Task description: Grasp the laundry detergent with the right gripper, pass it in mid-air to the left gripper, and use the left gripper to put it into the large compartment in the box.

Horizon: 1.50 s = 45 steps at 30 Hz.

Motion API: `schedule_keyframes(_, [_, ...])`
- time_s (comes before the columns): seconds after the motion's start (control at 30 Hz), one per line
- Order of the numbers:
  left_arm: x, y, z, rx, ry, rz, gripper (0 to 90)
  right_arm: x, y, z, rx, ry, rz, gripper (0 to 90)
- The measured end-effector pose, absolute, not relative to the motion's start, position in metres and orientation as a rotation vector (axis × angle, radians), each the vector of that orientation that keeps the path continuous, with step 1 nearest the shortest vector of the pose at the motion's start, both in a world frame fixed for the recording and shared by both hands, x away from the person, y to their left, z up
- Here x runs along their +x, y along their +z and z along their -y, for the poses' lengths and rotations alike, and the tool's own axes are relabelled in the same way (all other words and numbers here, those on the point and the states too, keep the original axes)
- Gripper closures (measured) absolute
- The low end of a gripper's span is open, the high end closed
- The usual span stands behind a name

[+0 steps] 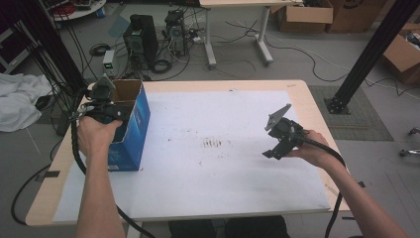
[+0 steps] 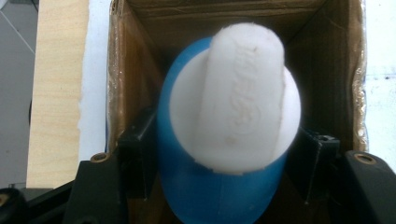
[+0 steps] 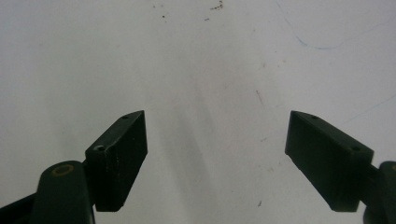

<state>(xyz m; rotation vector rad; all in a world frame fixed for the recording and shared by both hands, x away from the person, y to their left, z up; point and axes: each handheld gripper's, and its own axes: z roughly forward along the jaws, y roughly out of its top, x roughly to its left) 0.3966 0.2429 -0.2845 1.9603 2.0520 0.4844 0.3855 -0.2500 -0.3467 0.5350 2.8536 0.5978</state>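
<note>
Left gripper (image 2: pixel 219 154) poised over the box (image 1: pixel 130 130), clamped on a blue bottle (image 2: pixel 210 186). Embossed cap (image 2: pixel 243 98) lettering unreadable. Right gripper (image 3: pixel 215 154) hovering low at right, gaping, empty.

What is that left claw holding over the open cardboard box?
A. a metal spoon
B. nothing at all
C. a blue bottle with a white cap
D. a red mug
C: in the left gripper view, the left claw has its black jaws pressed on both sides of a blue plastic bottle with a white cap, above the brown inside of the blue cardboard box.

Looks like my lab: black desktop computer towers (image 1: pixel 141 37) on the floor, loose black cables (image 1: pixel 297 47), brown cardboard boxes (image 1: pixel 304 15).
</note>
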Motion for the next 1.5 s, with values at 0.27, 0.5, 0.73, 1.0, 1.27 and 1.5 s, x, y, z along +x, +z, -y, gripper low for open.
schedule_keyframes(0.27, [0.396, -0.285, -0.243, 1.963, 0.482, -2.055, 36.7, 0.385, -0.347, 0.251, 0.541, 0.592, -2.854, 20.8])
schedule_keyframes(0.5, [0.396, -0.285, -0.242, 1.963, 0.486, -2.053, 34.0, 0.385, -0.346, 0.251, 0.532, 0.597, -2.852, 20.7])
schedule_keyframes(0.73, [0.397, -0.284, -0.242, 1.966, 0.486, -2.049, 32.1, 0.385, -0.346, 0.252, 0.536, 0.593, -2.853, 20.7])
schedule_keyframes(1.0, [0.396, -0.283, -0.241, 1.959, 0.494, -2.043, 30.4, 0.385, -0.347, 0.253, 0.536, 0.588, -2.854, 20.7])
schedule_keyframes(1.27, [0.395, -0.276, -0.241, 1.967, 0.526, -2.025, 27.3, 0.384, -0.347, 0.253, 0.539, 0.590, -2.855, 20.7])
schedule_keyframes(1.5, [0.394, -0.271, -0.239, 1.966, 0.541, -2.022, 22.5, 0.384, -0.347, 0.252, 0.534, 0.588, -2.854, 20.7])
